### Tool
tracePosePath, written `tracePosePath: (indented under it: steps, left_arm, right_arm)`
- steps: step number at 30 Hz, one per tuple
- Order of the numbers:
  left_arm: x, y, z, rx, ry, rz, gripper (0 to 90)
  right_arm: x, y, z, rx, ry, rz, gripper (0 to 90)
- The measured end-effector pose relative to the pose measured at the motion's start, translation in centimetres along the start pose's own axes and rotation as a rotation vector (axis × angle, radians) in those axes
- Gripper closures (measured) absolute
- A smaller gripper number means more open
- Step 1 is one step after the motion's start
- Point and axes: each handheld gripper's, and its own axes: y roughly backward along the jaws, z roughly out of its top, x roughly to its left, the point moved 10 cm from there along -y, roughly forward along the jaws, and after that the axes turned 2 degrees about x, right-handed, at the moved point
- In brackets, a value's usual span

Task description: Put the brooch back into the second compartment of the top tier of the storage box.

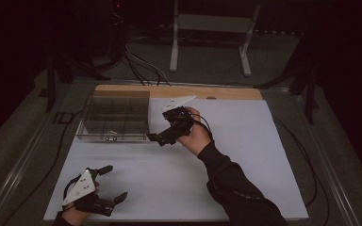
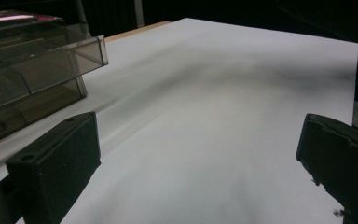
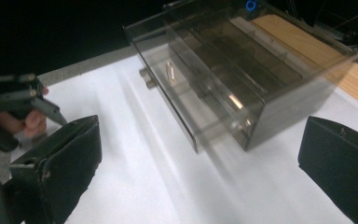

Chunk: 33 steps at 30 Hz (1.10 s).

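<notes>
My right gripper hangs with jaws spread wide and nothing between them; the clear compartment box sits just ahead of its tips on the white board. My left gripper, likewise released, rests near the board's front edge, well apart from the box.

Both grippers are black: left gripper and right gripper each carry a pale grey three-cornered plate on top, the left one's dotted with small dark holes. Jaws are blocky, matte black pads with a small round hole near the top corner. Right arm wears a dark long sleeve; black cable loops off the right gripper.
</notes>
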Motion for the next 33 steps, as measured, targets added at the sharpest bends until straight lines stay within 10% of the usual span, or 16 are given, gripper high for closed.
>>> tracePosePath:
  steps: [33]
  left_arm:
    - [0.0,-0.1,-0.1,0.004,-0.001,0.001,0.6]
  right_arm:
    - [-0.3,1.8,-14.7,0.029,-0.026,0.000,0.0]
